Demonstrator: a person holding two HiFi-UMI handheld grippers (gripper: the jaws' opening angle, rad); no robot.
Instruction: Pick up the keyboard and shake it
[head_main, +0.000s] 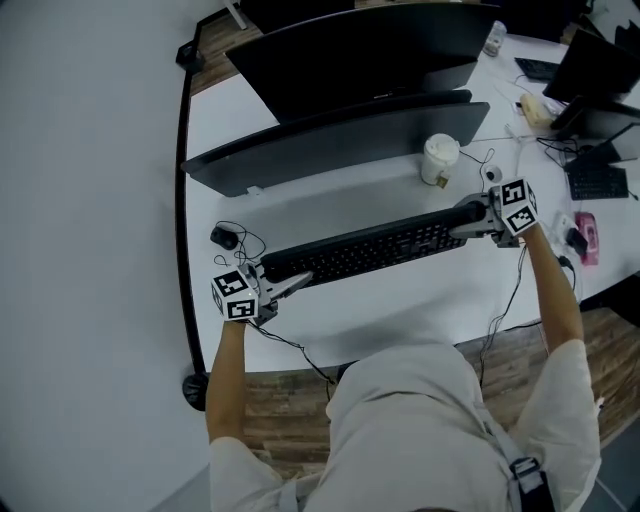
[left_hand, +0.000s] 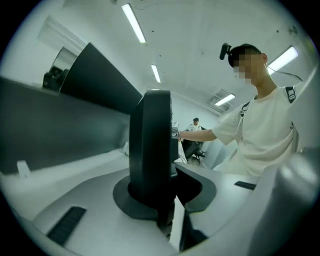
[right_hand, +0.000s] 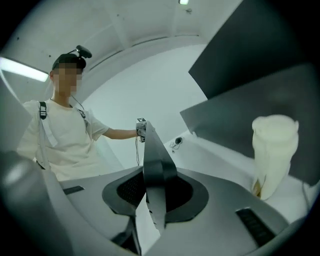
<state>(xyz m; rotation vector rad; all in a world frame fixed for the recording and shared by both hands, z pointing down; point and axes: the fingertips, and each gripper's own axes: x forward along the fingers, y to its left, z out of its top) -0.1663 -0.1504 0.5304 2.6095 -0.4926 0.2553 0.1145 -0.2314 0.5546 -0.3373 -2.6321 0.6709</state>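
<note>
At the keyboard's left end, the left gripper (head_main: 292, 284) is clamped on the edge. The black keyboard (head_main: 370, 250) is stretched across the white counter (head_main: 400, 310); whether it is lifted cannot be told. A white cup (head_main: 438, 160) is seen just behind the keyboard's right part. The right gripper (head_main: 468, 222) is clamped on the keyboard's right end.

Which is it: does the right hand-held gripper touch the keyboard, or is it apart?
Touching. In the right gripper view the right hand-held gripper has both jaws closed on the end of the keyboard, with no gap visible.
</note>
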